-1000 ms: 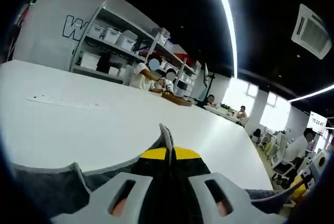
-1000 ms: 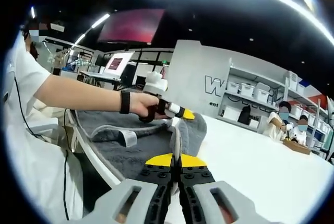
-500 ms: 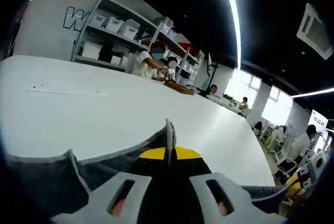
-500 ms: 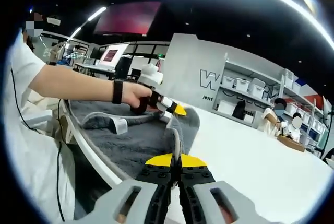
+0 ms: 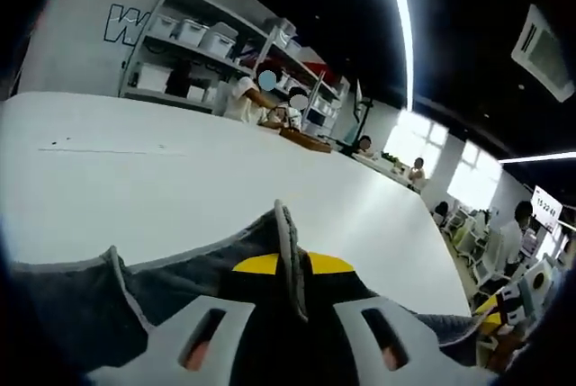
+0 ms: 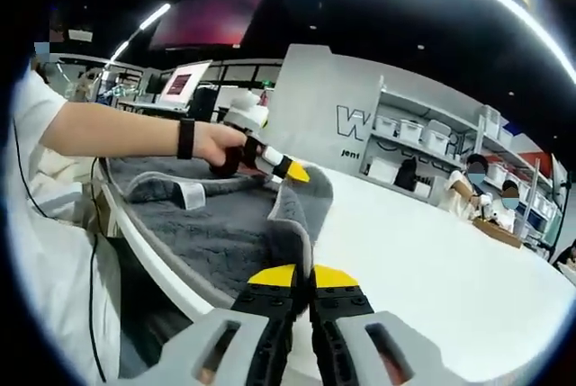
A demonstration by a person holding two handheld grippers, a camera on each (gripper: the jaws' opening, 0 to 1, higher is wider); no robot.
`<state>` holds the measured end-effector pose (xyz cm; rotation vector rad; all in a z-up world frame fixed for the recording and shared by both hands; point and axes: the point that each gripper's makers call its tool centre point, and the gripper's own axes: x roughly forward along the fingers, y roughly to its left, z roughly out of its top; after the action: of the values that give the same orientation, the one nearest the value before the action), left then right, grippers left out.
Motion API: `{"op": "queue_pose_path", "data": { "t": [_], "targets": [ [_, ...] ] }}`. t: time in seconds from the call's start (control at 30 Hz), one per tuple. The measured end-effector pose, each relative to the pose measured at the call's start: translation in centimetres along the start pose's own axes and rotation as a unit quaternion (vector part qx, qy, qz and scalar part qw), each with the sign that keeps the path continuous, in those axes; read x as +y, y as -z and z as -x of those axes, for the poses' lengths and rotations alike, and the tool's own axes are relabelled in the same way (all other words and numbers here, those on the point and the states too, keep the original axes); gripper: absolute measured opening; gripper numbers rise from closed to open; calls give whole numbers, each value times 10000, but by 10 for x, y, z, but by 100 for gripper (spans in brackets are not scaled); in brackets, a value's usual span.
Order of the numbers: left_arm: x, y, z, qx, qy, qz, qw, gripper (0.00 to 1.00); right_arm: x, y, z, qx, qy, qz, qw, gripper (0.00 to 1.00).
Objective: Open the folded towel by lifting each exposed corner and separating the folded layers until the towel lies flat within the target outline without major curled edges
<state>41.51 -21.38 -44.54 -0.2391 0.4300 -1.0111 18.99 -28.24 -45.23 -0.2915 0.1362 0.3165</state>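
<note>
Right gripper (image 6: 302, 271): jaws closed together, pinching a raised edge of the grey towel (image 6: 220, 242), which climbs from the yellow tips toward 12 o'clock as a thin upright ridge; the hold keeps that edge clear of the white bench (image 6: 432, 269) so the upper layer can be carried away from the one beneath. Left gripper (image 5: 290, 264): jaws likewise closed on a standing fold of the same towel (image 5: 81, 300), the cloth spreading to 8 o'clock and 4 o'clock around the tips. In the right gripper view the left gripper (image 6: 290, 170) appears at 11 o'clock, held in the person's hand (image 6: 216, 143), gripping the far end of the same edge; judged, the two holds at separate points keep the layer taut between them. The towel lies along the near bench edge, its main body at 9 o'clock, a white label (image 6: 191, 193) showing. Still bunched and partly folded. Shelving with bins (image 6: 423, 148) at 1 o'clock.
</note>
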Motion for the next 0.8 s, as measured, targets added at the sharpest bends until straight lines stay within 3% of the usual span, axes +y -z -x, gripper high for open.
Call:
{"op": "queue_pose_path", "data": {
  "t": [0.13, 0.53, 0.8],
  "targets": [
    [0, 1, 0, 26, -8, -52, 10000, 7, 3, -7, -1, -70, -52, 39, 10000, 7],
    [3, 1, -1, 43, -10, -34, 10000, 7, 25, -26, -3, -261, -480, 236, 9982, 8],
    [4, -1, -2, 42, -10, -34, 10000, 7, 27, -34, -10, -282, -527, 424, 9973, 7]
  ]
}}
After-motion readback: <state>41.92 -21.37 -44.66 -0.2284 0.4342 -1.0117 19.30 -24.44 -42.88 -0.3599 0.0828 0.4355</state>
